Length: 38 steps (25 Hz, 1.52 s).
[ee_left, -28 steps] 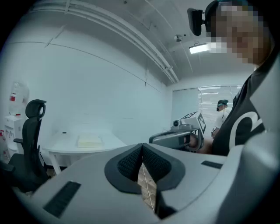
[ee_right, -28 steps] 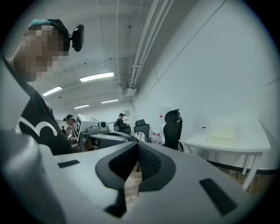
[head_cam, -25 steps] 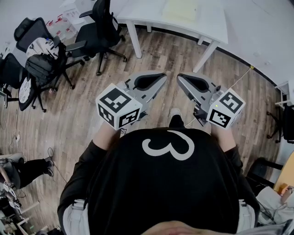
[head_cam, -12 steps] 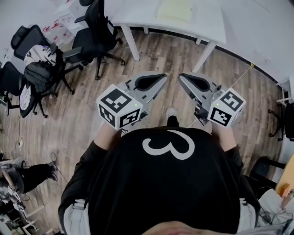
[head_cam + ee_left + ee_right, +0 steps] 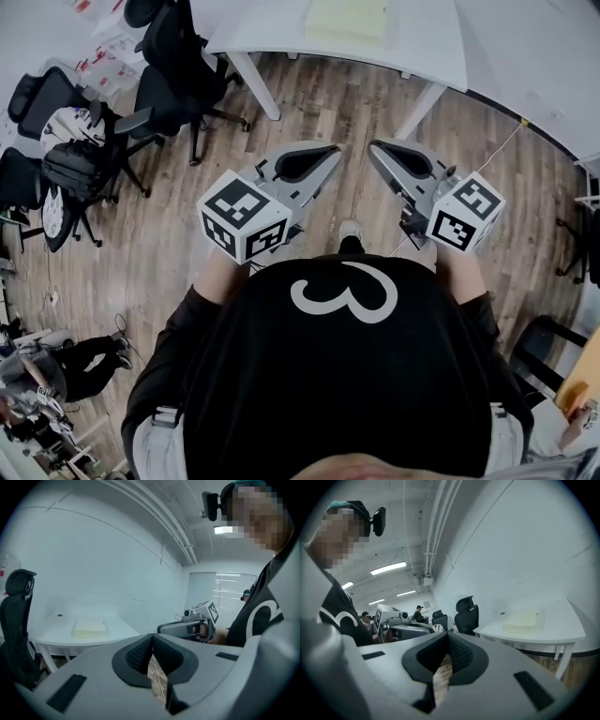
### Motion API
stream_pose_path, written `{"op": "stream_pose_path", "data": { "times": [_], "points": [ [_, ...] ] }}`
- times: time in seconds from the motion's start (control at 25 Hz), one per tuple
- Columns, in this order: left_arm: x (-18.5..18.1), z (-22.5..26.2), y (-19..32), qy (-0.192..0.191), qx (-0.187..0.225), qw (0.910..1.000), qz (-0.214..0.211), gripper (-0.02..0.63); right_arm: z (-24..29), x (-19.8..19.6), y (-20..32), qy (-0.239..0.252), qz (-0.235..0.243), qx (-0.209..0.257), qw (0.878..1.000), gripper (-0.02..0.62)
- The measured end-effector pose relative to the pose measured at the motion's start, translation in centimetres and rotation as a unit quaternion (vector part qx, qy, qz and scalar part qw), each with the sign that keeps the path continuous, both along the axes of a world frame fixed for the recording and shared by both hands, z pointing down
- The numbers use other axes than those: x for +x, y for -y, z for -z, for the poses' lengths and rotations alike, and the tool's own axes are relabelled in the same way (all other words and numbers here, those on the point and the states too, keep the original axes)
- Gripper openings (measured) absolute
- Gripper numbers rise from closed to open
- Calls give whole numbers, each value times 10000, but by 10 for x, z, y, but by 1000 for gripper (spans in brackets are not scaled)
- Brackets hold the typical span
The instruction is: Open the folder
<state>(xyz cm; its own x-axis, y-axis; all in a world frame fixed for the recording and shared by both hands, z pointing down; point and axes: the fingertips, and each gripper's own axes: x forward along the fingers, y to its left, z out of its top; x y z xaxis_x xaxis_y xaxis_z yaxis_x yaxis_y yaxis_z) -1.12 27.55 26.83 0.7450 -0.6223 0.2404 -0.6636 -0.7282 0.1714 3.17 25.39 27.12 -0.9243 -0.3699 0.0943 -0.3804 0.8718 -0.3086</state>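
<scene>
Standing on the wood floor, the person held both grippers out in front of the chest, tips towards a white desk. The head view showed the left gripper and the right gripper side by side, near each other but apart, and well short of the desk. The pale yellow folder lay flat and closed on the desk at the top of that view, touched by neither gripper.

Only the gripper views made the jaws plain. In the left gripper view the jaws were pressed together with nothing between them, only floor showing through the slit behind the pads. That view also caught the right gripper from the side, its marker cube uppermost, and window blinds beyond. In the right gripper view the jaws likewise met on nothing. It alone showed ceiling lights and other people far back in the room. Black office chairs stood left of the desk
</scene>
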Motion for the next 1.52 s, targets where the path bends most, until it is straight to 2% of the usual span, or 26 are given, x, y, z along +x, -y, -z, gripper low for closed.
{"op": "stream_pose_path", "data": {
  "times": [0.36,0.64,1.0,1.2,1.52],
  "points": [
    [33,-24,109,150,-276,9995,-49,16,-19,30,105,47,-4,-268,9996,25],
    [60,-32,168,265,-380,9989,-66,16,-24,59,163,111,-21,-365,9993,24],
    [75,-43,197,529,-418,9975,-196,17,-33,71,186,213,-93,-361,9991,25],
    [76,-41,207,526,-389,9975,-267,16,-29,74,198,243,-199,-323,9990,25],
    [68,-50,251,573,-464,9960,-497,17,-31,68,241,257,-497,-359,9978,25]
  ]
}}
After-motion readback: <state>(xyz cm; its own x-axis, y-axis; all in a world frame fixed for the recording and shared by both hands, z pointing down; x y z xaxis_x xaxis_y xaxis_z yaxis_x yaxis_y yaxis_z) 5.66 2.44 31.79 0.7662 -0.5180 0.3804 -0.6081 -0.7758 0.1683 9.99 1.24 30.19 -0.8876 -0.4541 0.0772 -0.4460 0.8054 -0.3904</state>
